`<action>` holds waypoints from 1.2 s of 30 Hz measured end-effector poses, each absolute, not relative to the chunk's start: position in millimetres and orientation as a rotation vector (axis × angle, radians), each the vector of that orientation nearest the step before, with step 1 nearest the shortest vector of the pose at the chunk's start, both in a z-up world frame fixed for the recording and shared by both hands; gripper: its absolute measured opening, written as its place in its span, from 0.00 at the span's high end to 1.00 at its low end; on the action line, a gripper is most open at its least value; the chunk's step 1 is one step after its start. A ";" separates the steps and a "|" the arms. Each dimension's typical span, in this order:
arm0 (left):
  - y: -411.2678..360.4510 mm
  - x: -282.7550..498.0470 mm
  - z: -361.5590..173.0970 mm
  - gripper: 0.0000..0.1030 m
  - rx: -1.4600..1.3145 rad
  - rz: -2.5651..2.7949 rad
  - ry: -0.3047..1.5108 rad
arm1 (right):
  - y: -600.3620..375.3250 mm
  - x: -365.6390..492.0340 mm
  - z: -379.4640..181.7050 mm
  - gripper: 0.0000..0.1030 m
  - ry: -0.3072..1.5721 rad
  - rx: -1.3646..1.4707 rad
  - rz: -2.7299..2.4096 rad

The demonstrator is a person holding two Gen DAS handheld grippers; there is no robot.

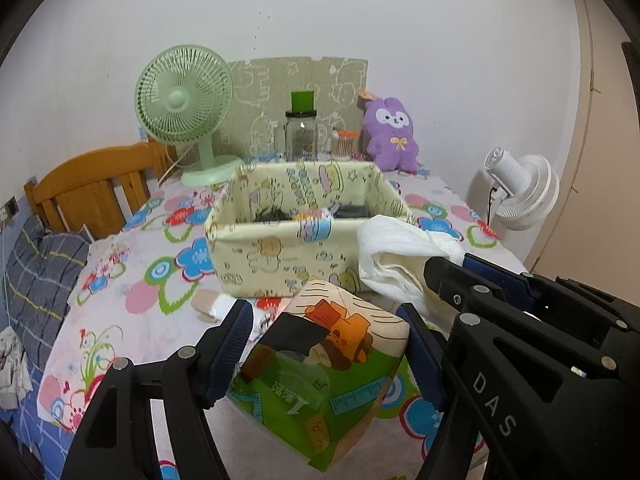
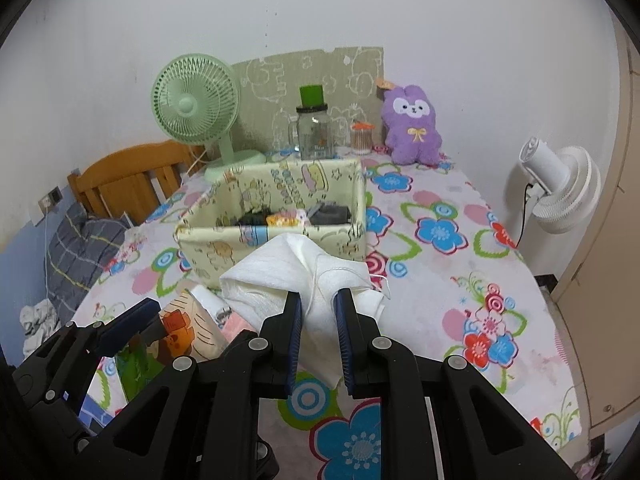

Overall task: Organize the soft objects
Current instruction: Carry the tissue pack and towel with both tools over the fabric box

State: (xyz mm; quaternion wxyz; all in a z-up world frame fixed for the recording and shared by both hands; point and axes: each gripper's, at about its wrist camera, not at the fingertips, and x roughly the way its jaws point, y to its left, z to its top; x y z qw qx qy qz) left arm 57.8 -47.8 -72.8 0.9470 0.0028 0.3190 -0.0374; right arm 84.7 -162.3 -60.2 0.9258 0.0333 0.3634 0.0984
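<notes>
Left wrist view, left to right. Green desk fan (image 1: 185,98) stands at 10 o'clock on the floral tablecloth (image 1: 132,280), against the white wall. Glass jar (image 1: 301,136) at 12 o'clock, purple plush rabbit (image 1: 391,133) at 1 o'clock. Yellow fabric basket (image 1: 280,236) sits centre, open top, dark items and a small colourful piece inside.

Left gripper (image 1: 326,354): jaws fairly wide, pads pressing both sides of a printed tissue pack (image 1: 332,376), at 6 o'clock just in front of the basket. The pack looks lifted off the cloth, tilted.

Right gripper (image 2: 318,320): jaws at their narrowest, pinching a bunched white cloth (image 2: 296,276), which hangs from the pads and droops toward 6 o'clock. Cloth is at the basket's near wall, at its right front corner in the left wrist view; contact with the basket cannot be told.

White fan (image 1: 520,192) stands at 3 o'clock, off the table edge.
</notes>
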 end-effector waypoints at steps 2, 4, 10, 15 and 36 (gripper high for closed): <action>-47.9 57.7 -67.8 0.27 0.007 -0.079 0.642 | -162.3 84.5 -54.0 0.80 0.734 0.069 0.200; -48.0 57.4 -63.0 0.27 0.009 -0.082 0.633 | -162.5 84.4 -47.7 0.80 0.725 0.070 0.197; -47.8 57.8 -48.9 0.27 0.014 -0.089 0.612 | -162.0 84.5 -33.1 0.80 0.704 0.072 0.193; -46.3 60.7 -41.3 0.27 0.015 -0.092 0.600 | -161.4 87.3 -24.9 0.80 0.690 0.072 0.191; -39.1 89.7 -32.1 0.27 0.011 -0.099 0.590 | -151.2 124.5 -14.9 0.80 0.683 0.066 0.183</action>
